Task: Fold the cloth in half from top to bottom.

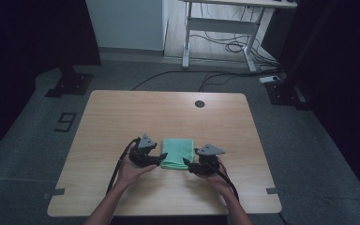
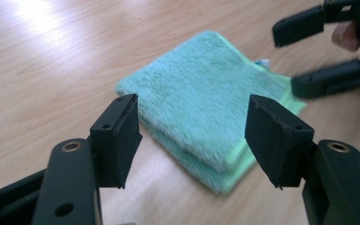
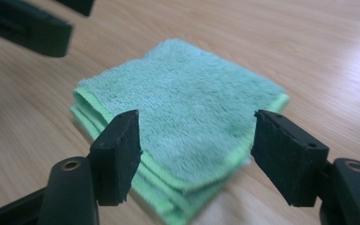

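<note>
Lying folded on the table (image 1: 122,117), near its front edge: green towel (image 1: 178,153) (several layers) | left gripper (image 1: 158,158) just beside its left edge, jaws apart, holding nothing | right gripper (image 1: 188,163) at its right edge, jaws apart, likewise empty

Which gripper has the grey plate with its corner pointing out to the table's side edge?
The right gripper, at the right edge of the green cloth. Its plate's corner points right, away from the cloth; the left gripper's plate peaks toward the far edge.
</note>
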A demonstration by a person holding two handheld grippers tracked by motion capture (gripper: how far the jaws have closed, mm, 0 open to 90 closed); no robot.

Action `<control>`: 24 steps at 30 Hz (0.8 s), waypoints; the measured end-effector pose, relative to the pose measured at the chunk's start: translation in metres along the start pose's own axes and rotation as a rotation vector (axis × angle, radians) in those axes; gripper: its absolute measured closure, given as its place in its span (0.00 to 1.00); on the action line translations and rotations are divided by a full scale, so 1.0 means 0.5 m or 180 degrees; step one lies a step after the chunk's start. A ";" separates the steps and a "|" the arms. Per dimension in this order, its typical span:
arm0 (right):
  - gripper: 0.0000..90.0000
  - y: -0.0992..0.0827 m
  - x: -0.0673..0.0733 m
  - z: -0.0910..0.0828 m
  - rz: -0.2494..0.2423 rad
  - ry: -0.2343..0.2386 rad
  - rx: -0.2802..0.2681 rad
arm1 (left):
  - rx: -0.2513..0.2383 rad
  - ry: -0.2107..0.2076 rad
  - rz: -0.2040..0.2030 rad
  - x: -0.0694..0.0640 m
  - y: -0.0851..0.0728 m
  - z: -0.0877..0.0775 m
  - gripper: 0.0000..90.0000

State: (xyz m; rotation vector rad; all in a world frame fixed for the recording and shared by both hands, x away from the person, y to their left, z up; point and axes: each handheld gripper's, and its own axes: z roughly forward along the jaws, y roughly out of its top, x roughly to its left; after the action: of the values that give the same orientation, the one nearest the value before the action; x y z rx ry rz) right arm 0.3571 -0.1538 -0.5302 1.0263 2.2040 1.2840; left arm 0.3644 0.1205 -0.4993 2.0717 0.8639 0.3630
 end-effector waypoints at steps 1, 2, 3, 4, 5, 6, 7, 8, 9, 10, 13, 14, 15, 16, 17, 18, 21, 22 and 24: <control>0.36 -0.009 -0.002 -0.022 0.0077 -0.0020 -0.0088 | -0.0016 -0.0010 -0.0017 -0.004 -0.012 -0.011 0.40; 0.36 -0.009 -0.002 -0.022 0.0077 -0.0020 -0.0088 | -0.0016 -0.0010 -0.0017 -0.004 -0.012 -0.011 0.40; 0.36 -0.017 -0.003 -0.041 0.0109 -0.0034 -0.0147 | -0.0022 -0.0011 -0.0030 -0.007 -0.026 -0.021 0.40; 0.36 -0.020 -0.004 -0.048 0.0118 -0.0034 -0.0159 | -0.0022 -0.0011 -0.0030 -0.007 -0.026 -0.021 0.40; 0.36 -0.025 -0.004 -0.059 0.0124 -0.0050 -0.0180 | -0.0033 -0.0013 -0.0042 -0.009 -0.039 -0.032 0.40; 0.36 -0.025 -0.004 -0.059 0.0124 -0.0050 -0.0180 | -0.0033 -0.0013 -0.0042 -0.009 -0.039 -0.032 0.40; 0.36 -0.032 -0.005 -0.077 0.0124 -0.0076 -0.0214 | -0.0041 0.0024 -0.0043 -0.012 -0.051 -0.042 0.40; 0.36 -0.034 -0.005 -0.083 0.0128 -0.0084 -0.0222 | -0.0041 0.0024 -0.0043 -0.012 -0.051 -0.042 0.40; 0.36 -0.038 -0.006 -0.093 0.0133 -0.0096 -0.0242 | -0.0049 0.0026 -0.0064 -0.013 -0.062 -0.053 0.40; 0.36 -0.041 -0.006 -0.098 0.0142 -0.0106 -0.0260 | -0.0053 0.0034 -0.0067 -0.014 -0.067 -0.057 0.40; 0.36 -0.053 -0.009 -0.117 0.0184 -0.0146 -0.0271 | -0.0033 0.0044 -0.0073 -0.018 -0.085 -0.070 0.39; 0.36 -0.058 -0.010 -0.123 0.0196 -0.0154 -0.0269 | -0.0033 0.0044 -0.0073 -0.018 -0.085 -0.070 0.39; 0.36 -0.065 -0.010 -0.130 0.0204 -0.0167 -0.0265 | -0.0040 0.0060 -0.0066 -0.020 -0.093 -0.076 0.39; 0.36 -0.071 -0.010 -0.136 0.0215 -0.0170 -0.0258 | -0.0043 0.0055 -0.0076 -0.022 -0.100 -0.080 0.39; 0.36 -0.076 -0.010 -0.140 0.0216 -0.0173 -0.0246 | -0.0033 0.0053 -0.0075 -0.024 -0.111 -0.086 0.39; 0.36 -0.082 -0.010 -0.145 0.0223 -0.0180 -0.0217 | -0.0022 0.0083 -0.0059 -0.026 -0.117 -0.090 0.39; 0.36 -0.100 -0.010 -0.160 0.0264 -0.0207 -0.0169 | 0.0007 0.0112 -0.0050 -0.029 -0.134 -0.098 0.40; 0.36 -0.106 -0.009 -0.164 0.0279 -0.0210 -0.0157 | 0.0007 0.0112 -0.0050 -0.029 -0.134 -0.098 0.40; 0.36 -0.120 -0.005 -0.171 0.0316 -0.0234 -0.0085 | 0.0038 0.0155 -0.0040 -0.032 -0.147 -0.103 0.40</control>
State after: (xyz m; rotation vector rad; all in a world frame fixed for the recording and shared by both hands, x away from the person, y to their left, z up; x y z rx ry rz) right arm 0.2802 -0.2237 -0.5390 1.1668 2.0995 1.2927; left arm 0.2927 0.1703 -0.5261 2.0751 0.9100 0.4038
